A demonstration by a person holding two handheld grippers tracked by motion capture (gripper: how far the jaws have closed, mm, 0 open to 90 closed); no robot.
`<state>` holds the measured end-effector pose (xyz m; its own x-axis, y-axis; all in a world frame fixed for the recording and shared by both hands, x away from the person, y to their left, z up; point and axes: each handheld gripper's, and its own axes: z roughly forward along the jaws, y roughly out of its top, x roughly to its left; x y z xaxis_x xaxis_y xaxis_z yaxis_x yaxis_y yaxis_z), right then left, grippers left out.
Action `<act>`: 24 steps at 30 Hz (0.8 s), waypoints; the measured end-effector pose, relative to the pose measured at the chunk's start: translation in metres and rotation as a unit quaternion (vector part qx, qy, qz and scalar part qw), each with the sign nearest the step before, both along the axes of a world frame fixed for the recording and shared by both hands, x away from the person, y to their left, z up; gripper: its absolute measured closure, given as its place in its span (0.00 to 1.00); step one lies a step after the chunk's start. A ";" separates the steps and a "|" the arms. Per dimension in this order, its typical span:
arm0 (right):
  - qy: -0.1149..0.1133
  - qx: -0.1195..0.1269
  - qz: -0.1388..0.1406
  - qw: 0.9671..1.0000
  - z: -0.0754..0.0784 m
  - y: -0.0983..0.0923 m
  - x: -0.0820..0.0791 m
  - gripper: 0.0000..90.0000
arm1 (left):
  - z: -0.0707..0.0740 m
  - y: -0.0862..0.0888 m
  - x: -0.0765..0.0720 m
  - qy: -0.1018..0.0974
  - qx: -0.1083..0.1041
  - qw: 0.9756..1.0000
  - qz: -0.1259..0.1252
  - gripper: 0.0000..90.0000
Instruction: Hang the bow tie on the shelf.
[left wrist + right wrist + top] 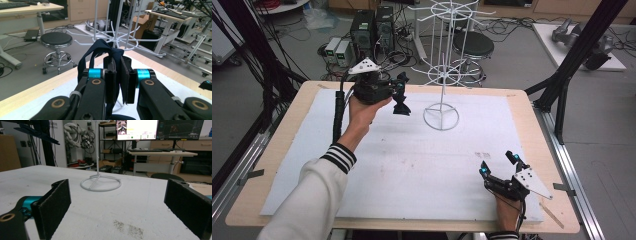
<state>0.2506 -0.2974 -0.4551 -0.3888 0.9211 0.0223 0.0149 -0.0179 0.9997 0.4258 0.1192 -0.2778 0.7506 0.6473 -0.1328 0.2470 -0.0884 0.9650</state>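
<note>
Dark blue strap [100, 53], looped, is clamped between the closed jaws of the left tool [116, 75], held above the far left of the table [532, 130]. Its loop rises past the jaw tips, long axis upright, pointing toward the white wire rack [441, 75] just beyond. Right tool [499, 167] rests near the table's right front, jaws apart, well away.

Matt white mat [412, 165], wire rack [444, 60]
</note>
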 end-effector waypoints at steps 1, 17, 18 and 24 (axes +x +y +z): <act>0.000 0.000 0.000 1.000 0.000 0.000 0.000 0.07 | 0.000 -0.001 0.000 0.001 0.001 1.000 0.000 0.92; 0.000 0.002 -0.002 1.000 0.000 0.000 0.000 0.07 | 0.011 -0.031 0.008 0.000 -0.003 1.000 -0.009 0.92; 0.001 0.003 -0.002 1.000 0.000 0.000 0.000 0.07 | 0.011 -0.031 0.008 0.000 -0.003 1.000 -0.009 0.92; 0.000 0.004 -0.002 1.000 0.000 0.000 0.000 0.07 | 0.016 -0.038 0.009 -0.002 0.000 1.000 -0.011 0.92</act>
